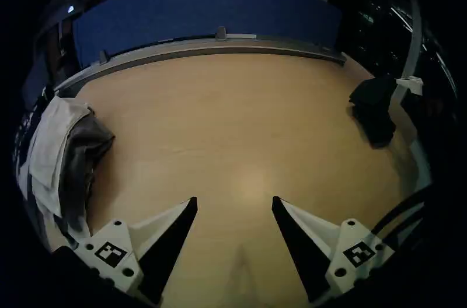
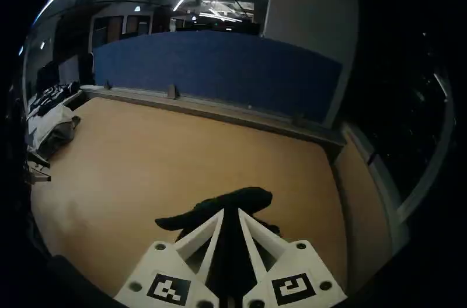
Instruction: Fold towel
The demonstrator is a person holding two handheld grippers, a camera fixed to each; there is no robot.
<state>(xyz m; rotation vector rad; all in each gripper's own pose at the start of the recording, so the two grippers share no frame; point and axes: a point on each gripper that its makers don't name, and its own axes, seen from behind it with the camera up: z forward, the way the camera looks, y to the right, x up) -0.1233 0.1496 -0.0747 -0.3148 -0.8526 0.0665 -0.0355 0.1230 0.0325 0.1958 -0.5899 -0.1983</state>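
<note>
The right gripper (image 2: pixel 230 213) is clenched on a dark towel (image 2: pixel 248 195) bunched on the table (image 2: pixel 146 156), near its right edge. The left gripper (image 1: pixel 234 198) is held released over the table's middle. Picking up is judged in hand; spreading flat is called for next. Piled cloths (image 1: pixel 64 150) lie at the table's far-left edge.

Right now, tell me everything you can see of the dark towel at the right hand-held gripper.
The dark towel looks black, soft and matte, bunched into a crumpled heap rather than spread flat. One narrow end tapers sideways; the other is rounded. It rests on the wooden tabletop. The right hand-held gripper has its fingers closed on the heap's near edge. No pattern or hem can be made out.
</note>
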